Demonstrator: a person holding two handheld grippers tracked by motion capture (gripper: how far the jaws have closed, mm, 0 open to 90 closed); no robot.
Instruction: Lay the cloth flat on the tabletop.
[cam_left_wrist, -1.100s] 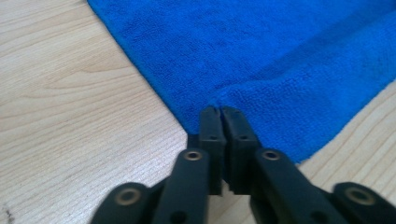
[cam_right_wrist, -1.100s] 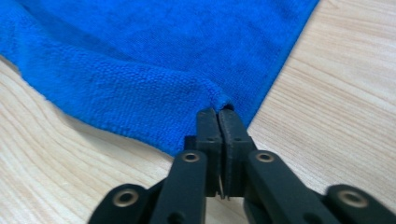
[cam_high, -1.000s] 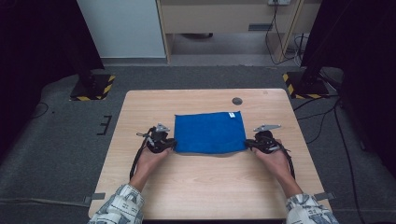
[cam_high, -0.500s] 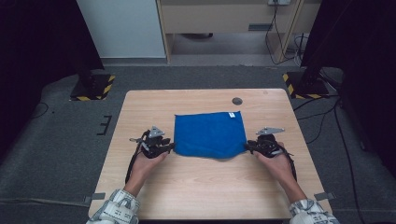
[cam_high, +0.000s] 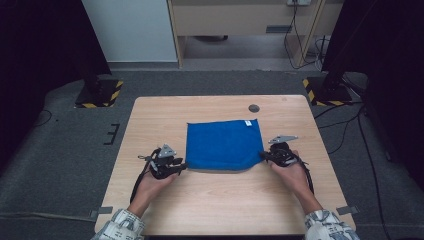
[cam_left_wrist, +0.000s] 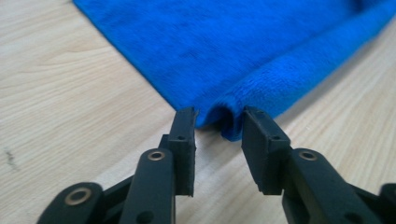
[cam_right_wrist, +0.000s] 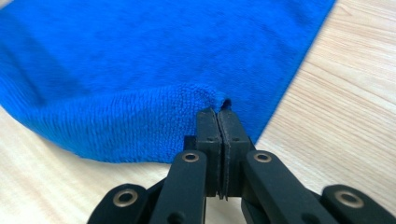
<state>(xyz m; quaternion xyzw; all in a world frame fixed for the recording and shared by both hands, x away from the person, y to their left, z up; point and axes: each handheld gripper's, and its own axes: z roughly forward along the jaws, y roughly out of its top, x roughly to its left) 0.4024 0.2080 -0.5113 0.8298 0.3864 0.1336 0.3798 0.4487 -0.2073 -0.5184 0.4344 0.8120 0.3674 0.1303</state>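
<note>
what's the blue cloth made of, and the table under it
The blue cloth looks like soft microfibre or terry: a fuzzy, matte, looped pile shows along its folded edge, and it bunches easily. The table looks like pale wood or a wood-look laminate: fine straight grain lines, smooth and low sheen. Which of the two cannot be told.

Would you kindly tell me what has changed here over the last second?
The right hand-held gripper has closed on the near right corner of the blue cloth. The left hand-held gripper opened slightly; the near left corner sits between its jaws, ungripped. The cloth stays folded on the table.
</note>
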